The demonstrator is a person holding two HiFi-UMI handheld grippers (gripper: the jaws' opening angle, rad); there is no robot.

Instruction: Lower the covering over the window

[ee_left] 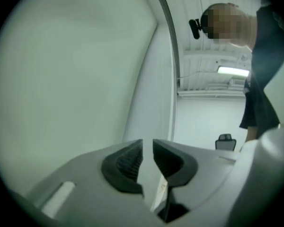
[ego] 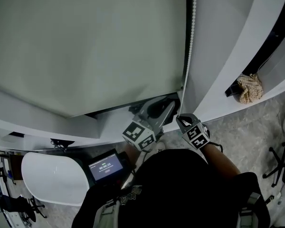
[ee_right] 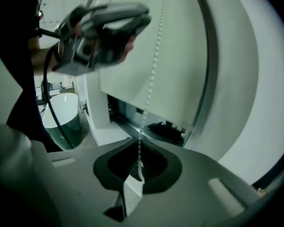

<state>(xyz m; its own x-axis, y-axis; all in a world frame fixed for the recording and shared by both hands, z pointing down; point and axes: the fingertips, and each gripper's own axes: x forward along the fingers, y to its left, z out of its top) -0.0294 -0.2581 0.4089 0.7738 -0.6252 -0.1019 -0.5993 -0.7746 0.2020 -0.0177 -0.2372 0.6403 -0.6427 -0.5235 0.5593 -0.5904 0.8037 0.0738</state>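
Observation:
A pale grey-green roller blind (ego: pixel 85 46) covers most of the window, and its bottom edge hangs a little above the sill. A white bead chain (ego: pixel 190 42) runs down along the blind's right side. My right gripper (ego: pixel 183 120) is shut on that chain, and in the right gripper view the chain (ee_right: pixel 151 79) drops straight between the pads of my right gripper (ee_right: pixel 138 148). My left gripper (ego: pixel 167 107) points at the gap under the blind, just left of the chain. In the left gripper view its jaws (ee_left: pixel 147 150) stand slightly apart with nothing between them, facing the blind (ee_left: pixel 61 79).
A white window frame (ego: pixel 218 80) curves to the right of the chain. A crumpled beige cloth (ego: pixel 249 89) lies on a ledge at the right. Below are a white round table (ego: pixel 52 175), a small lit screen (ego: pixel 105 166) and an office chair (ego: pixel 280 160).

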